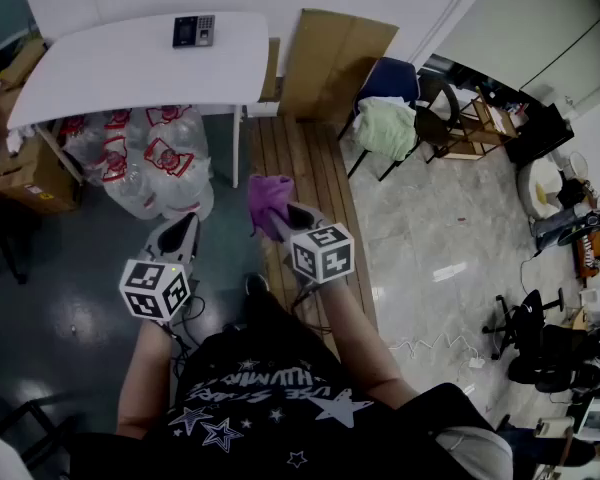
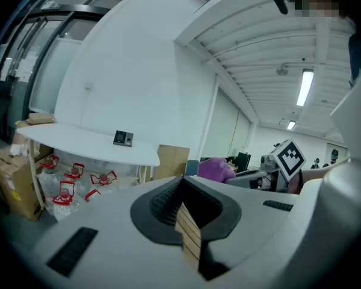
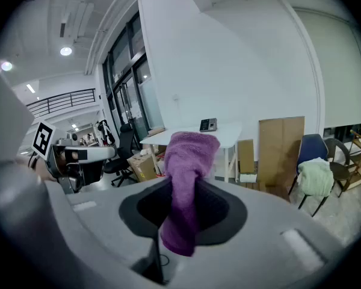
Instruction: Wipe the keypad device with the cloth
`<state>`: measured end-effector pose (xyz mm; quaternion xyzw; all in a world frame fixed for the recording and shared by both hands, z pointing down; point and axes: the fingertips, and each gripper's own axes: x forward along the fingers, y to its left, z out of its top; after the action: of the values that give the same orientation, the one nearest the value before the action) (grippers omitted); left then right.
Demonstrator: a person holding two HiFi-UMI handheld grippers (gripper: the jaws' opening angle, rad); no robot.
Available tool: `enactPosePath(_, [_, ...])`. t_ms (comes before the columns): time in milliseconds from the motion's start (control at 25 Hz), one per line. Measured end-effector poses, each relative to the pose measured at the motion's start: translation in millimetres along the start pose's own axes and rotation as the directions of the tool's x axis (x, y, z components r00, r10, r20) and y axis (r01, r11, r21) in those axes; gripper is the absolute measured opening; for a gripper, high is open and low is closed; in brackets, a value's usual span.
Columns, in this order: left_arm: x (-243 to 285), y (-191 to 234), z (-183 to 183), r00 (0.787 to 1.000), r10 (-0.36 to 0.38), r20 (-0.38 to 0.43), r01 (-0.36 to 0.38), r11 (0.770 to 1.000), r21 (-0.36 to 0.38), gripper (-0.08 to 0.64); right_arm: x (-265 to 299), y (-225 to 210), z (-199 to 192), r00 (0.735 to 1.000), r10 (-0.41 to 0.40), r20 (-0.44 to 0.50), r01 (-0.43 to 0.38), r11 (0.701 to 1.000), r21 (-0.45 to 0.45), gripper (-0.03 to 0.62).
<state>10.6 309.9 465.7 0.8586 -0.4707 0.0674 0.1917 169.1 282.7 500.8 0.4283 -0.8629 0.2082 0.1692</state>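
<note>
Far left on the floor: cardboard box (image 1: 25, 173), contents impossible to tell. Beside it, under the white table (image 1: 100, 68): clear plastic jugs (image 1: 155, 163) with red labels, packed close together. On the tabletop near its far edge: keypad device (image 1: 193, 31), lying flat, well apart from both grippers and ahead of their jaws. Left gripper (image 2: 182, 206) clenched on nothing, pads pressed together. Right gripper (image 1: 285, 223) just beside it, grasping the purple cloth (image 3: 189, 179), bunched above the jaws and dangling below.
</note>
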Motion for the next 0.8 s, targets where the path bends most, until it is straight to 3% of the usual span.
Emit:
enactPosePath(520, [-21, 4, -7, 1.000, 0.020, 0.000, -0.020, 0.999, -0.031, 0.008, -8, 18, 1, 1.000, 0.015, -0.002, -0.015, 1.000, -0.018, 0.097])
enactPosePath(800, [-46, 11, -12, 1.000, 0.013, 0.007, -0.013, 1.000, -0.028, 0.008, -17, 36, 0, 0.999, 0.000, 0.040, 0.000, 1.000, 0.003, 0.097])
